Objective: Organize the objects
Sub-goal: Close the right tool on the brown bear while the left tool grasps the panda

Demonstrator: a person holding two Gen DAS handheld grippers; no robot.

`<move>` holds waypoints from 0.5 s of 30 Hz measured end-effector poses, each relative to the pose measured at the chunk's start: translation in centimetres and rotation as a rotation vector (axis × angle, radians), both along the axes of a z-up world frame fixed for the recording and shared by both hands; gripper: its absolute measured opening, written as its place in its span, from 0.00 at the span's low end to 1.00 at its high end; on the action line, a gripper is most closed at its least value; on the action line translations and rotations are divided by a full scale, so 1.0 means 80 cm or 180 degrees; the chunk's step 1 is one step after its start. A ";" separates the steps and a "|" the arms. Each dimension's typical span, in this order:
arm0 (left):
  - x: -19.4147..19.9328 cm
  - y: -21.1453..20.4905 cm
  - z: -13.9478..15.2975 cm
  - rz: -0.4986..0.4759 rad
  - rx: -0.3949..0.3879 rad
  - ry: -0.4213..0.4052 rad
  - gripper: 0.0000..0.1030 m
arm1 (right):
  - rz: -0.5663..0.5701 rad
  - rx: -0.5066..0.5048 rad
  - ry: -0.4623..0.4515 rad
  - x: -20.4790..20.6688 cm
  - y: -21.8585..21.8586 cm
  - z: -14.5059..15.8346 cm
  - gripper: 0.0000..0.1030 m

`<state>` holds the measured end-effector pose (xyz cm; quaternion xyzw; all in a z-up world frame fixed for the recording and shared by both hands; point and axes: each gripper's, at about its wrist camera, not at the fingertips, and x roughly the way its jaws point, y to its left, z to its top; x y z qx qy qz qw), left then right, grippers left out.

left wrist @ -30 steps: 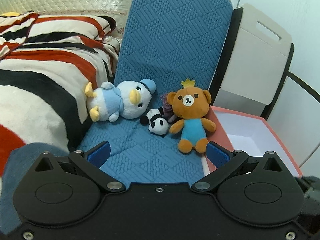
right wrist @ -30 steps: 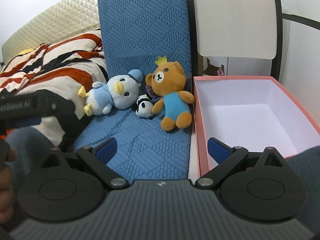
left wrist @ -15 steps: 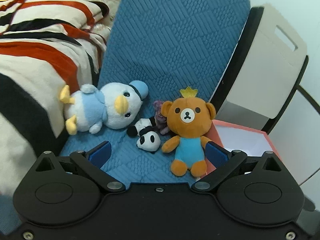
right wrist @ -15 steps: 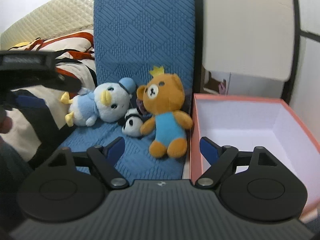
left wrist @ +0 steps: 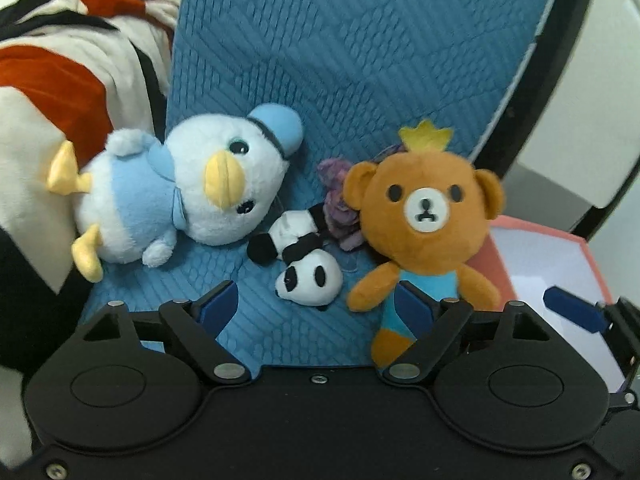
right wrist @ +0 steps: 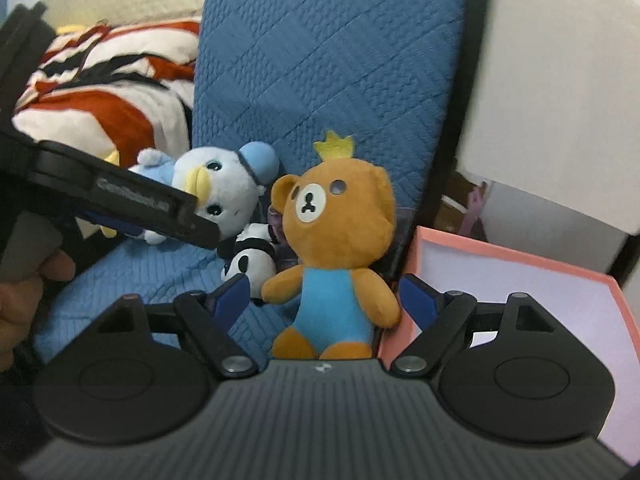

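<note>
Plush toys on a blue cushion, framed by two wide-spread grippers.

In the left wrist view, the left gripper (left wrist: 316,306) is held wide and empty; a panda (left wrist: 306,266) lies between a duck (left wrist: 180,196) at left and a bear (left wrist: 424,232) at right, beside a pink box (left wrist: 540,232). In the right wrist view, the right gripper (right wrist: 326,300) is spread wide around the bear (right wrist: 336,248) without gripping it, the box (right wrist: 520,260) touching the bear's right side.
</note>
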<state>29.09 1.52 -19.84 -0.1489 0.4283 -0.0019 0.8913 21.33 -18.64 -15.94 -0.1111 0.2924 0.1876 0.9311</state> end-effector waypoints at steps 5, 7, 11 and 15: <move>0.040 0.006 -0.034 -0.0018 -0.0041 0.0249 0.79 | 0.0078 -0.0275 0.0050 0.043 0.018 -0.014 0.81; 0.055 0.006 -0.047 -0.0027 -0.0046 0.0337 0.77 | 0.0096 -0.0353 0.0115 0.057 0.022 -0.021 0.79; 0.080 0.005 -0.068 -0.0067 -0.0067 0.0470 0.75 | 0.0130 -0.0447 0.0223 0.082 0.025 -0.033 0.77; 0.099 0.004 -0.085 -0.0076 -0.0098 0.0577 0.70 | 0.0174 -0.0482 0.0387 0.096 0.028 -0.040 0.75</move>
